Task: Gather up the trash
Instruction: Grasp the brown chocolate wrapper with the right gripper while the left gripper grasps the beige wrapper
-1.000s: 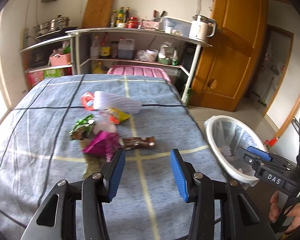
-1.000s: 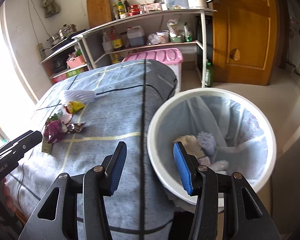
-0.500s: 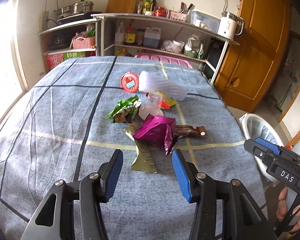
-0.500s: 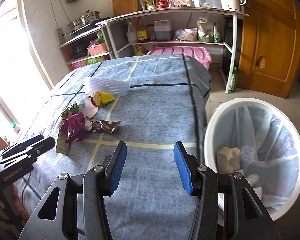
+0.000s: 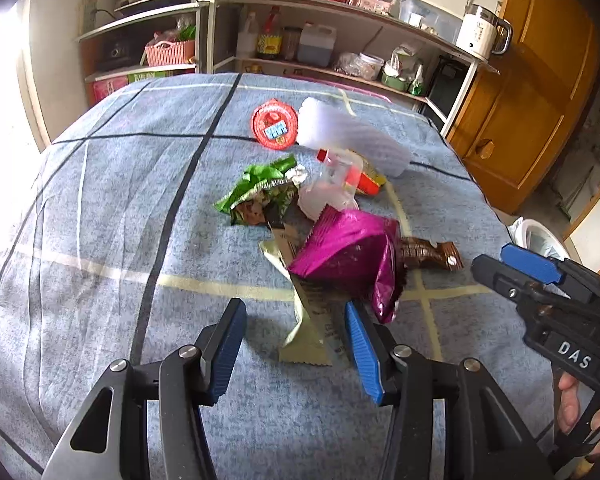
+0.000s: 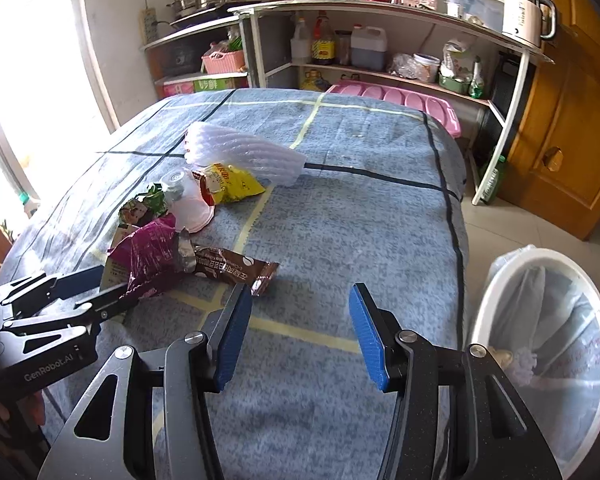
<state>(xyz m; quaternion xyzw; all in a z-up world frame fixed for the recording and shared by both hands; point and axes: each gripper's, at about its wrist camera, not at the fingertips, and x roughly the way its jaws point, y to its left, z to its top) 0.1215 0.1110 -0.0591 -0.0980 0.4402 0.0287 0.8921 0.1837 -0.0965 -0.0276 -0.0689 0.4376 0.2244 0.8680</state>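
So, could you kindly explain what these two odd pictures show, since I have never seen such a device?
A person holds a two-finger gripper in each hand, each carrying a wide-angle camera looking along its blue fingers. One picture comes from the left gripper, the other from the right gripper. Both are empty; the right one's jaws are opening. On the blue checked cloth lies trash: a purple wrapper, a brown wrapper, a green wrapper and a red lid. A lined white bin stands beside the table.

Left wrist cam: close above wrapper pile [image 5: 332, 232], tilted down, facing far shelves [image 5: 300, 20]. Right wrist cam: further right, near bin [image 6: 540, 352], same heading. Shared: blue-covered tabletop [image 6: 340, 208], pile, shelves, door.
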